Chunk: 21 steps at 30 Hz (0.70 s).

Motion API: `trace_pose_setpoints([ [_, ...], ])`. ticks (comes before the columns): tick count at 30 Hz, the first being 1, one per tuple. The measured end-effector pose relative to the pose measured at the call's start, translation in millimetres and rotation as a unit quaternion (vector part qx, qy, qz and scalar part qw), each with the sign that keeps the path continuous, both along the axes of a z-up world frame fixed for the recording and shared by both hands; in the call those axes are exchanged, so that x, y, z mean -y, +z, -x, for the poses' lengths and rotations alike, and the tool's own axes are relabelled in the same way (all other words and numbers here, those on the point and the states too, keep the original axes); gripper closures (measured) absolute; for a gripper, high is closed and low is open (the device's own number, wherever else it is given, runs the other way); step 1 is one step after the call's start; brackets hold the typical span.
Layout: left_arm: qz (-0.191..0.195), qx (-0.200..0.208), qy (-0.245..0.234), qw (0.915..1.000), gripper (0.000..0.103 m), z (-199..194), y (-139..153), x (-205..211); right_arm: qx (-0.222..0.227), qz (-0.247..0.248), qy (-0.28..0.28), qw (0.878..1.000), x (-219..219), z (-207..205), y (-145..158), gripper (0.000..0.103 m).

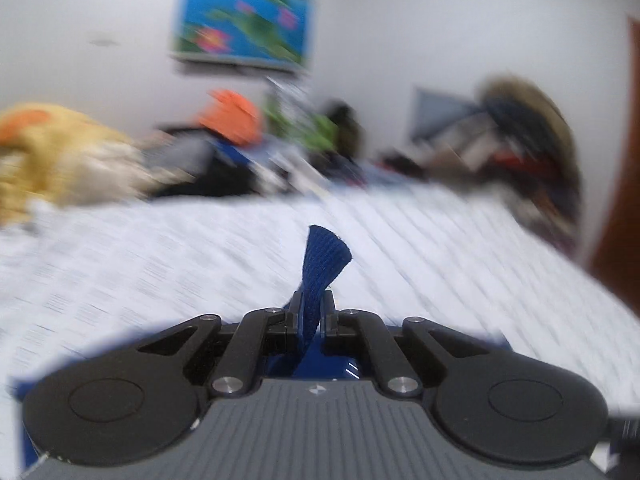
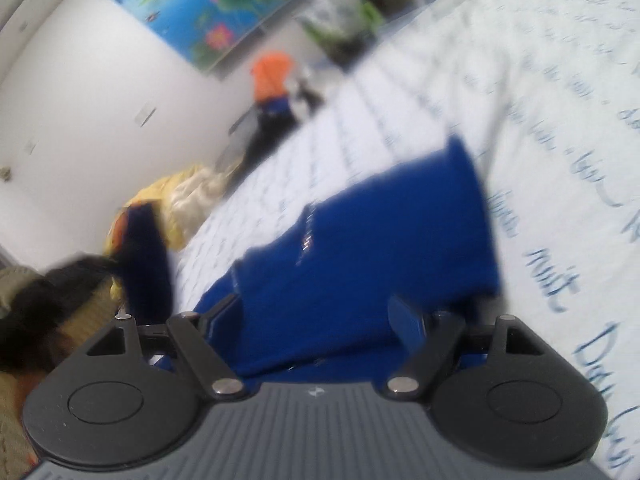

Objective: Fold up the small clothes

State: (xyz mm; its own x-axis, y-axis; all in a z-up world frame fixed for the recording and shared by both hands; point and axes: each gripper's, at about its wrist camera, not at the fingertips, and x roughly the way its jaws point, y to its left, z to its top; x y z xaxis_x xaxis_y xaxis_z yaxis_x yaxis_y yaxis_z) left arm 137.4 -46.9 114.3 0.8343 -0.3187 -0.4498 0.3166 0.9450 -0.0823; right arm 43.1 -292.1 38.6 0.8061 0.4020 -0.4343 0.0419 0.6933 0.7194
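A small blue garment (image 2: 380, 248) lies on a white bedsheet with blue writing (image 2: 560, 120), just ahead of my right gripper (image 2: 320, 320). The right gripper's fingers stand wide apart, with the cloth between and under them, not clamped. In the left wrist view, my left gripper (image 1: 312, 312) is shut on an edge of the blue garment (image 1: 322, 264), which sticks up between the fingertips above the sheet (image 1: 200, 260). The view is blurred by motion.
A yellow and cream heap of clothes (image 1: 60, 160) lies at the far left of the bed. Orange (image 1: 232, 116), green and dark items sit along the far edge. A pile of clothes (image 1: 528, 152) stands at the right. A blue picture (image 1: 244, 12) hangs on the white wall.
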Motion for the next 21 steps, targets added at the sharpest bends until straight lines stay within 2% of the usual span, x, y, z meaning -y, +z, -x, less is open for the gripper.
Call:
trace_pose_setpoints([
  [2, -0.015, -0.028, -0.029, 0.9991, 0.095, 0, -24, 32, 0.001, -0.002, -0.013, 1.000, 9, 3, 0, 0.023],
  [4, -0.031, -0.061, -0.051, 0.9963, 0.088, 0, -49, 50, 0.002, -0.003, -0.026, 1.000, 17, 6, 0, 0.023],
  [5, -0.033, -0.073, -0.061, 0.9949, 0.070, -4, -61, 52, 0.003, -0.003, -0.031, 1.000, 22, 7, 0, 0.023],
  [6, -0.027, -0.081, -0.073, 0.9936, 0.044, -2, -71, 49, 0.003, -0.004, -0.035, 0.999, 26, 8, 0, 0.022],
  [7, -0.022, -0.086, -0.082, 0.9926, 0.029, 4, -76, 50, 0.004, -0.004, -0.037, 0.999, 29, 7, 0, 0.022],
  [8, -0.019, -0.081, -0.083, 0.9931, 0.008, 10, -77, 45, 0.006, -0.002, -0.039, 0.999, 31, 8, 1, 0.022],
  [9, -0.018, -0.065, -0.079, 0.9946, 0.002, 17, -77, 39, 0.007, -0.001, -0.039, 0.999, 34, 7, 2, 0.022],
  [12, -0.036, -0.024, -0.058, 0.9973, 0.000, 38, -64, 25, 0.013, 0.007, -0.027, 1.000, 31, -3, 6, 0.022],
  [15, -0.032, -0.005, 0.019, 0.9993, 0.000, 49, -50, -12, 0.011, 0.012, 0.004, 1.000, 16, -22, 5, 0.022],
  [19, -0.018, -0.017, 0.109, 0.9938, 0.000, 43, -39, -65, -0.008, 0.020, 0.056, 0.998, -13, -57, -7, 0.022],
  [21, -0.006, -0.032, 0.139, 0.9897, 0.000, 43, -37, -92, -0.016, 0.061, 0.068, 0.996, -31, -69, -11, 0.023],
])
